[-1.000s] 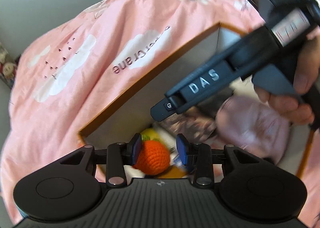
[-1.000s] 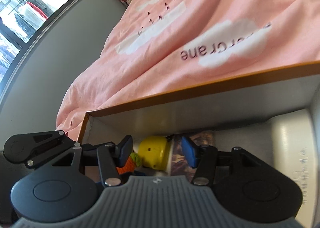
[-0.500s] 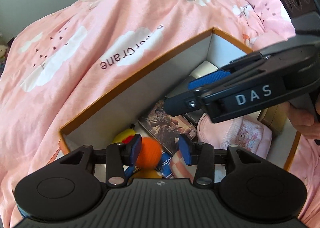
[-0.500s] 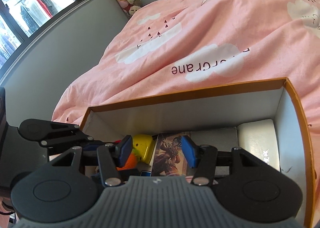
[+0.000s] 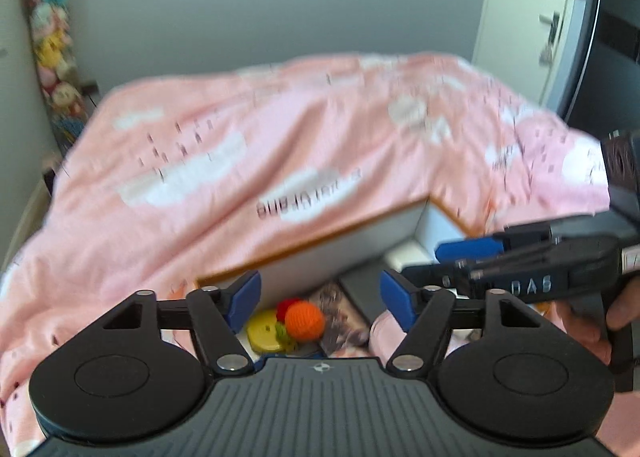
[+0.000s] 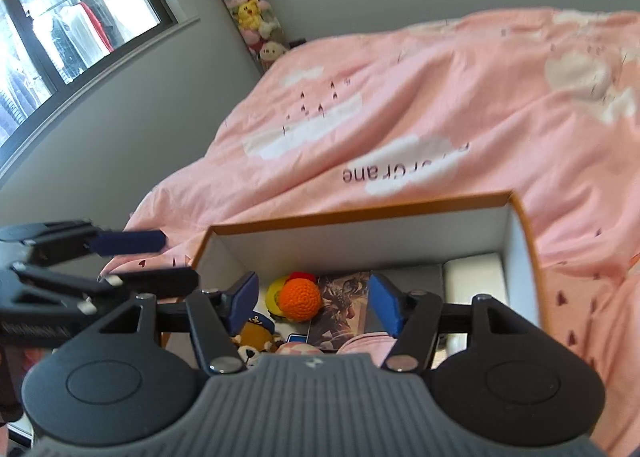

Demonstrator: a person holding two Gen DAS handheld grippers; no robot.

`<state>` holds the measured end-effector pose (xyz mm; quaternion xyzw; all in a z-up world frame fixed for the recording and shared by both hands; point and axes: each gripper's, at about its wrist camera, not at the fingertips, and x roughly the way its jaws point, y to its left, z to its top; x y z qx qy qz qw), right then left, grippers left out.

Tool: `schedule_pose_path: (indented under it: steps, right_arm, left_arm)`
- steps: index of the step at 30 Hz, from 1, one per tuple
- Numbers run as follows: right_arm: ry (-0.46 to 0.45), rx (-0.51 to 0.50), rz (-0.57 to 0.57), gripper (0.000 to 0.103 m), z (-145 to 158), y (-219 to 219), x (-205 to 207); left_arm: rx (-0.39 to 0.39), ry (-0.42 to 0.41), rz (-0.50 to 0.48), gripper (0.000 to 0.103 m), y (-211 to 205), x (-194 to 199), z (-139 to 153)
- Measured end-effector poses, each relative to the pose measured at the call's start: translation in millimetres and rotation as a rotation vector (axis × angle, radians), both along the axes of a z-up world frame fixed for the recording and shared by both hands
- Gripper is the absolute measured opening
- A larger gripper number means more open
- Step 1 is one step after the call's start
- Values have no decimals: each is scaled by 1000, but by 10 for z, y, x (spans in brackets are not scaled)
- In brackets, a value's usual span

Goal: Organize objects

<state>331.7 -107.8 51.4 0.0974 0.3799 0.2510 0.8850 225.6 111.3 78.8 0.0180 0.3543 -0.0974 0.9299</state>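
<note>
The left gripper [image 5: 320,299] is held above the near edge of the box [image 6: 360,213], its blue fingers [image 5: 244,295] spread apart with nothing between them. The right gripper [image 6: 313,301] is held over the same edge, fingers [image 6: 384,305] likewise parted and empty; it is also seen from the side at the right of the left wrist view [image 5: 460,257]. Inside the box, at the near edge, a brown plush toy [image 6: 256,337] and a pink fabric item [image 6: 360,345] are seen. Just beyond the plush toy, an orange crocheted ball [image 6: 300,297] is rested against a yellow toy [image 6: 276,291], with a small red ball [image 5: 289,307] touching it. Beside the orange ball, toward the box's middle, an illustrated card [image 6: 344,305] is laid flat. A white item [image 6: 474,277] is placed in the box's far right corner. The box is set on a bed covered by a pink quilt [image 6: 400,117] printed with white clouds. Beyond the bed, stacked plush toys [image 6: 252,17] are hung against the grey wall
</note>
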Motion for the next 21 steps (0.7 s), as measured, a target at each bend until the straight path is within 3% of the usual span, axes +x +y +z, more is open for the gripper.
schedule_pose_path:
  steps: [6, 9, 15, 21]
  right_arm:
    - [-155, -73, 8, 76, 333, -78, -503]
    - [-234, -94, 6, 80, 464, -138, -775]
    - [-409, -117, -3, 92, 617, -276, -1354]
    - [-516, -124, -58, 97, 624, -404, -1788]
  left_arm:
    - [56, -168, 91, 95, -212, -368, 284]
    - [85, -233, 153, 95, -332, -557, 341]
    - [-8, -284, 256, 95, -495, -879, 258]
    - [-19, -304, 293, 95, -658, -1158, 73]
